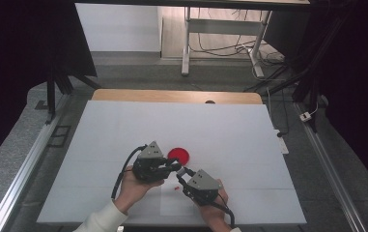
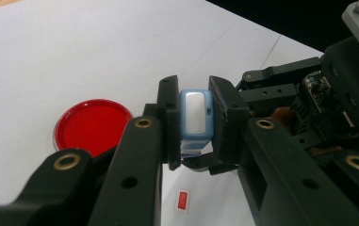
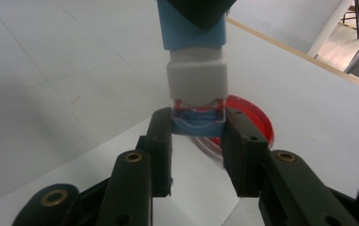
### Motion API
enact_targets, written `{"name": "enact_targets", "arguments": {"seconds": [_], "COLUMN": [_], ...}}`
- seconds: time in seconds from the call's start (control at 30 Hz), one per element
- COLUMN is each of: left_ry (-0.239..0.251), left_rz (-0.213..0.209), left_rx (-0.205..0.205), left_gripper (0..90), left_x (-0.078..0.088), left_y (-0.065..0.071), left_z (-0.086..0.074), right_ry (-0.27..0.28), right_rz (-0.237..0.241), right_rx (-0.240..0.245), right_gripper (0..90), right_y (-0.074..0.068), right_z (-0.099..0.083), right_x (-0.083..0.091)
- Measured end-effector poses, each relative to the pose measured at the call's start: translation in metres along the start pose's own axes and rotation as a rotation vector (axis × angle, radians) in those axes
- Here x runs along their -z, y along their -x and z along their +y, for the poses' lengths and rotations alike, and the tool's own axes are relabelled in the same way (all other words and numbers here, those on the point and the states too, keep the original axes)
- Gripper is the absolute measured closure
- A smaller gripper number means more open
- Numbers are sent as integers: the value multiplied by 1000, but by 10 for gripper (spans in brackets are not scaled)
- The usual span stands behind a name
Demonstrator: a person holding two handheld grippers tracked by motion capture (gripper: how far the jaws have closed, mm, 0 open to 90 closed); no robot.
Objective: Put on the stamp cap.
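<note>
Matte white table (image 1: pixel 123 145), glossy round dish (image 1: pixel 178 155) (red)

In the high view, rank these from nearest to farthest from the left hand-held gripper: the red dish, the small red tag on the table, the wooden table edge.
Measured from the left hand-held gripper:
1. Red dish, just beyond its jaws, slightly to the right.
2. Small red tag, on the white table toward the person, close below the jaws; nearly as near as the dish.
3. Wooden table edge, far side, clearly farthest.
</note>
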State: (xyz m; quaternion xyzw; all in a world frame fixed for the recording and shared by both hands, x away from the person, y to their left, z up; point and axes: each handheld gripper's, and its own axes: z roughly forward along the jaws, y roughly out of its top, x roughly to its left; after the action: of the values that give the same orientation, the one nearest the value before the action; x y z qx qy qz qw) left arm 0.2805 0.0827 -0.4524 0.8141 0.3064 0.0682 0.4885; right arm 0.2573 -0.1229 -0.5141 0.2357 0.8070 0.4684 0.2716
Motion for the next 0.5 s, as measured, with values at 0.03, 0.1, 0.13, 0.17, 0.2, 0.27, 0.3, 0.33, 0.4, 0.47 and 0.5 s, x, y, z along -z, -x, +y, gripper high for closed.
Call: {"name": "enact_targets", "arguments": {"seconds": [0.03, 0.1, 0.13, 0.17, 0.2, 0.27, 0.3, 0.33, 0.4, 0.47, 0.5], "left_ry": [0, 0, 0, 0, 0, 0, 0, 0, 0, 0, 0], "left_rz": [0, 0, 0, 0, 1, 0, 0, 0, 0, 0, 1], "left_rx": [0, 0, 0, 0, 0, 0, 0, 0, 1, 1, 0], "left_gripper": [756, 756, 756, 756, 756, 756, 755, 756, 756, 756, 756], "left_x": [0, 0, 0, 0, 0, 0, 0, 0, 0, -1, -1], "left_y": [0, 0, 0, 0, 0, 0, 0, 0, 0, 0, 0], "left_z": [0, 0, 0, 0, 0, 0, 0, 0, 0, 0, 0], "right_ry": [1, 3, 3, 4, 5, 8, 7, 7, 8, 11, 11], "right_rz": [-2, -5, -6, -7, -8, -9, -11, -12, -11, -11, -10], "right_rx": [0, 0, -1, -1, -1, -1, 0, 1, 1, 0, 0], "right_gripper": [644, 643, 643, 643, 643, 644, 643, 643, 643, 643, 644], "right_y": [0, 0, 0, 0, 0, 0, 0, -1, -1, -1, -1], "right_z": [0, 0, 0, 0, 0, 1, 1, 1, 1, 1, 1], "right_x": [0, 0, 0, 0, 0, 0, 0, 0, 0, 0, 0]}}
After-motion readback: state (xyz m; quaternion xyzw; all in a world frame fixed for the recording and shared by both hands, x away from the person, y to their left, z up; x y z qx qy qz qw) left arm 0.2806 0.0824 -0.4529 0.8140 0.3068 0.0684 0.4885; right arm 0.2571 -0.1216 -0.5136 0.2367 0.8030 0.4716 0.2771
